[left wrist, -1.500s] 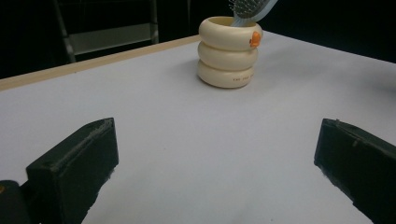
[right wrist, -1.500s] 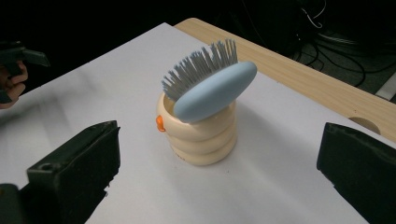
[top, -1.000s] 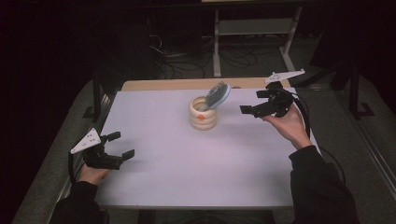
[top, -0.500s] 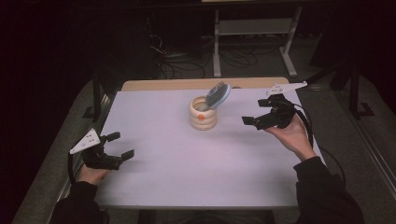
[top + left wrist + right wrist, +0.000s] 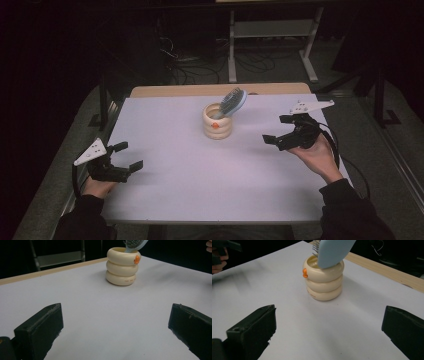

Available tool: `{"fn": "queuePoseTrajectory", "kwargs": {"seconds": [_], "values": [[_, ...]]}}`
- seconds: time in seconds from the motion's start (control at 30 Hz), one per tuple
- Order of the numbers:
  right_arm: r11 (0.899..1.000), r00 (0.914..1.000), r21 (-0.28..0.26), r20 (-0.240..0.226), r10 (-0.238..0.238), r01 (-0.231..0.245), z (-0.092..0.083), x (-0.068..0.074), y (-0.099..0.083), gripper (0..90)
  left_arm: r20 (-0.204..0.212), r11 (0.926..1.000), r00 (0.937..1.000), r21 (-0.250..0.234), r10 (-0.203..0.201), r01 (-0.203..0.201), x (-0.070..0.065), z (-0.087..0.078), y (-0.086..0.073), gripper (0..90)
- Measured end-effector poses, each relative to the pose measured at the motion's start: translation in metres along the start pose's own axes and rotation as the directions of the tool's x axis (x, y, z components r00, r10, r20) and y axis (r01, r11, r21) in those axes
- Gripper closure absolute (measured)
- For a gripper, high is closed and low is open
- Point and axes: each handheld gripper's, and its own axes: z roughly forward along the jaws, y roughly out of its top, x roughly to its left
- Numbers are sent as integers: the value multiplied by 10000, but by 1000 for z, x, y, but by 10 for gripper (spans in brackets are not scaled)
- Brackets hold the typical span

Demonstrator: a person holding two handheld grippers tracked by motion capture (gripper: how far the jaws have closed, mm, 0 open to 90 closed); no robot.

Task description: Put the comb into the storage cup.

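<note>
A cream ribbed cup with a small orange mark stands upright on the white table, toward the far middle. A light blue hairbrush leans out of it, head up, bristles toward the left. My left gripper rests low at the table's near left, open and holding nothing. My right gripper hovers right of the cup, open with nothing in it, its jaws pointing at the cup.
A wooden strip runs along the table's far edge. Behind it on the dark floor stand a metal rack and loose cables. A black cable loops from the right gripper.
The right gripper has drawn back toward the near right, away from the cup, and sunk lower. The left gripper has stayed put.
</note>
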Motion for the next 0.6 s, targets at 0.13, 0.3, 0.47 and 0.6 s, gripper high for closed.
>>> {"fn": "queuePoseTrajectory", "kwargs": {"seconds": [0.13, 0.3, 0.47, 0.6], "values": [[10000, 9999, -30, 65, 93, -92, -3, -2, -9, 0, 7, 10000, 10000, 6, -2, 2, 0, 0, 0, 0], [9996, 9995, -92, 165, 251, -250, -6, -4, -21, 0, 0, 10000, 10000, 28, -2, 2, 0, 0, 0, 0], [9991, 9989, -181, 280, 382, -377, -11, -8, -30, 0, -5, 10000, 10000, 22, 4, -4, -1, 0, 0, 0], [9984, 9979, -191, 338, 546, -540, -14, -10, -37, 0, 2, 10000, 10000, 8, -30, 30, -1, 0, 0, 0]]}}
